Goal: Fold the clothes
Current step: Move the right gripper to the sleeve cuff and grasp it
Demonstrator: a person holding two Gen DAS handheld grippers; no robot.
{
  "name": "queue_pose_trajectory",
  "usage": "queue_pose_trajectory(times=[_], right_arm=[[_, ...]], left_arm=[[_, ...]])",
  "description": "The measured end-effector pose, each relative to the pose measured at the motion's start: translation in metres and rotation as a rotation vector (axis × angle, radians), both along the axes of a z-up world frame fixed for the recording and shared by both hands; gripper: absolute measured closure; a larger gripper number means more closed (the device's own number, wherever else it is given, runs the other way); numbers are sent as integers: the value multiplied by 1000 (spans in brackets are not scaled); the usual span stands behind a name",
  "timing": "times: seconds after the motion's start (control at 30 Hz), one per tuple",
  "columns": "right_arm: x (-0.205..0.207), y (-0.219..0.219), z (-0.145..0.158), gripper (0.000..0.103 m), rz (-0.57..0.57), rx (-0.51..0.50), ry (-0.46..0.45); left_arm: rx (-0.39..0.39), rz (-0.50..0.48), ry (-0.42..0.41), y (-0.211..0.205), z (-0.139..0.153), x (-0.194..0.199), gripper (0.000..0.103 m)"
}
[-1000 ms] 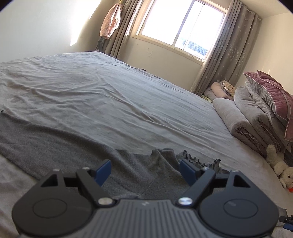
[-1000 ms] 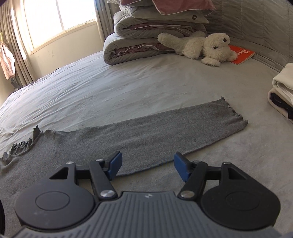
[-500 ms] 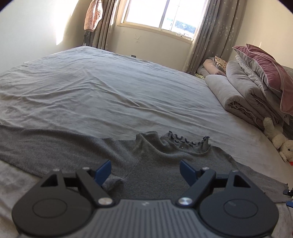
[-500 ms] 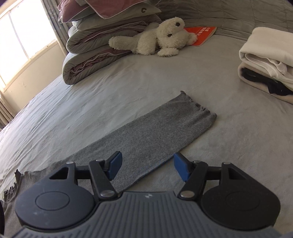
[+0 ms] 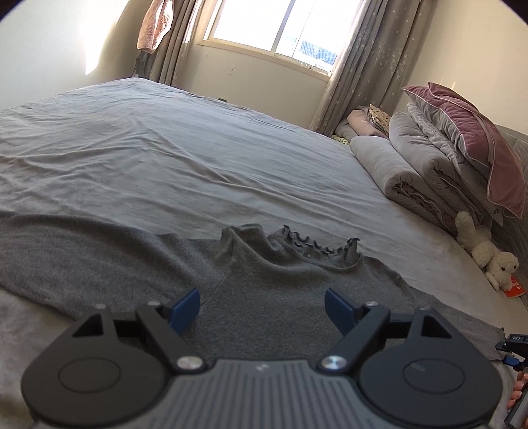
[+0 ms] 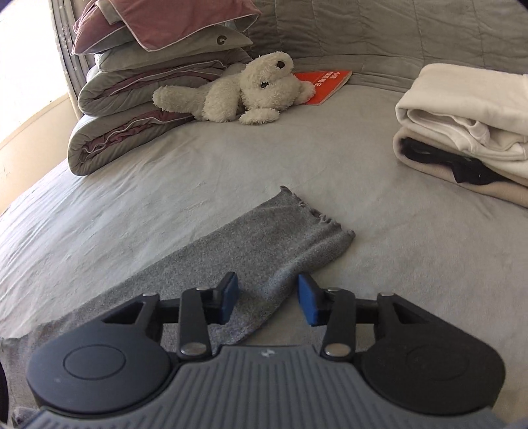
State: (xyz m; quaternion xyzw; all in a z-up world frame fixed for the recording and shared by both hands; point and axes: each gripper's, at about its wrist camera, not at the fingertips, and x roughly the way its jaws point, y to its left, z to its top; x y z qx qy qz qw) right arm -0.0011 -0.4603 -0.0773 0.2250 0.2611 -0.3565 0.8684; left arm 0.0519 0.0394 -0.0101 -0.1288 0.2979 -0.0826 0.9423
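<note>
White plush dog [image 6: 244, 95] lying against stacked grey quilts [image 6: 132, 109], mauve pillow [image 6: 158, 23] on top. Orange booklet [image 6: 325, 84] just behind the plush. Folded cream and white pile [image 6: 462, 132] at right. Window [image 5: 277, 26] between grey curtains [image 5: 363, 66]; pink cloth [image 5: 153, 24], possibly a towel, hanging left.

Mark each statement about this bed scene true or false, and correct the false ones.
1. The grey top lies spread flat on the bed. True.
2. The plush dog lies on the folded clothes pile. False: it lies beside the stacked bedding, partly over an orange book.
3. The right gripper has the grey sleeve between its closing fingers. True.
4. The left gripper is clamped on the ruffled collar. False: it is open, short of the collar.
</note>
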Motion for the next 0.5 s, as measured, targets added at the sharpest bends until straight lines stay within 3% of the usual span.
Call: queue_pose_trajectory(times=[0.07, 0.27, 0.5], right_arm=[[2, 0, 1, 96, 38, 13, -18], [1, 15, 17, 96, 100, -11, -79], [-4, 62, 57, 96, 269, -68, -187]], left_arm=[[13, -10, -1, -3, -3, 0, 19], [0, -59, 1, -9, -5, 0, 19], [-49, -151, 38, -12, -7, 0, 19]])
